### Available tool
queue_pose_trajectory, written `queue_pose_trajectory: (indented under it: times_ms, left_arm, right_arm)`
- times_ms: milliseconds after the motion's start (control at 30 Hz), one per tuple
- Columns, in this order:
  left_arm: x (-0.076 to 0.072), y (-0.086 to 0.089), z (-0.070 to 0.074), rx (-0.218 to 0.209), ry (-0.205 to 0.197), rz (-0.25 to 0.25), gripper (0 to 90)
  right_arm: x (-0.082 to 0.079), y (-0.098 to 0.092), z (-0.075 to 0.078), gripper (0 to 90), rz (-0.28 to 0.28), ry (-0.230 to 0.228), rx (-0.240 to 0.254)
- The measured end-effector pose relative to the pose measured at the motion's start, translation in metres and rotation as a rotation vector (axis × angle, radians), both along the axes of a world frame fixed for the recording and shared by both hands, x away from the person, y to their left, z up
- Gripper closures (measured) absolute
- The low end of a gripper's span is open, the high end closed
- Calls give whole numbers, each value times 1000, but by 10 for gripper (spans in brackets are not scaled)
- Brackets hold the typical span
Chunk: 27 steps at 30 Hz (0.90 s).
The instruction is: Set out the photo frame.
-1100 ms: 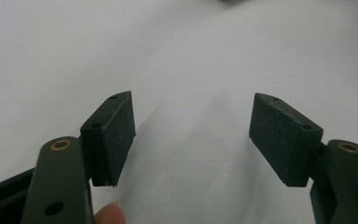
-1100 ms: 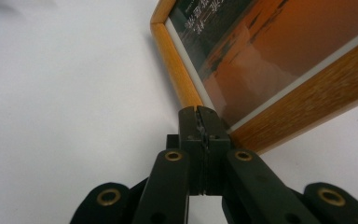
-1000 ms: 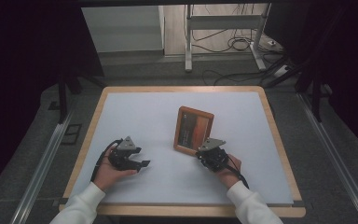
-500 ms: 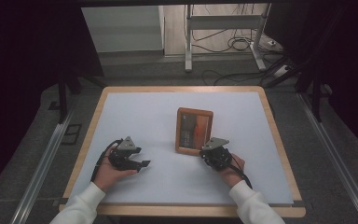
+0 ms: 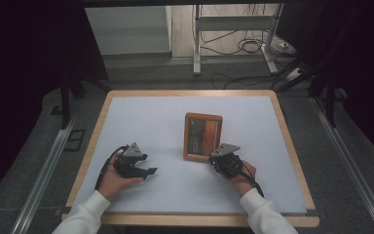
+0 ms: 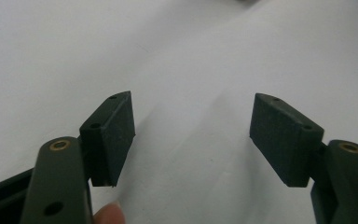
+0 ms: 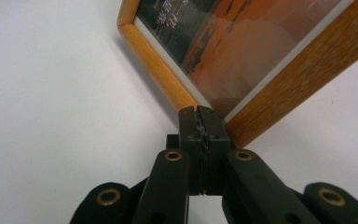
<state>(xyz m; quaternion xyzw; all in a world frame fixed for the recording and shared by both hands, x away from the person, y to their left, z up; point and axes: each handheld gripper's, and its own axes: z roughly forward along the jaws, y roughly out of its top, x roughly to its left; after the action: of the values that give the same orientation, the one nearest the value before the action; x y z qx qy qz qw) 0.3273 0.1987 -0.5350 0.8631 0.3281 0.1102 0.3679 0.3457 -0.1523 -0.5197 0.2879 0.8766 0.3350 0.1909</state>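
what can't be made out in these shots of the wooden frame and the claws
- Wooden picture frame: right gripper view, top and right edges cut it off; its print is blurred.
- Frame's near corner: hidden behind the shut right claw; contact unclear.
- Left claw: high view, too small to judge; the left gripper view shows it open.

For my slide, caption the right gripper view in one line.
Right gripper, black jaws shut, tips at the near corner of a wooden-framed picture lying on the white table.
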Motion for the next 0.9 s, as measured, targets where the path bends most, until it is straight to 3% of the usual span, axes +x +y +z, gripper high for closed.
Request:
queue_pose_trajectory:
  times_ms: [700,900]
  left_arm:
    - [0,0,0,3,0,-2,304]
    - [0,1,1,2,-2,0,304]
  right_arm:
    - [3,-6,-1,890,-21,-5,0]
    - [-2,-5,3,881,3,-28,22]
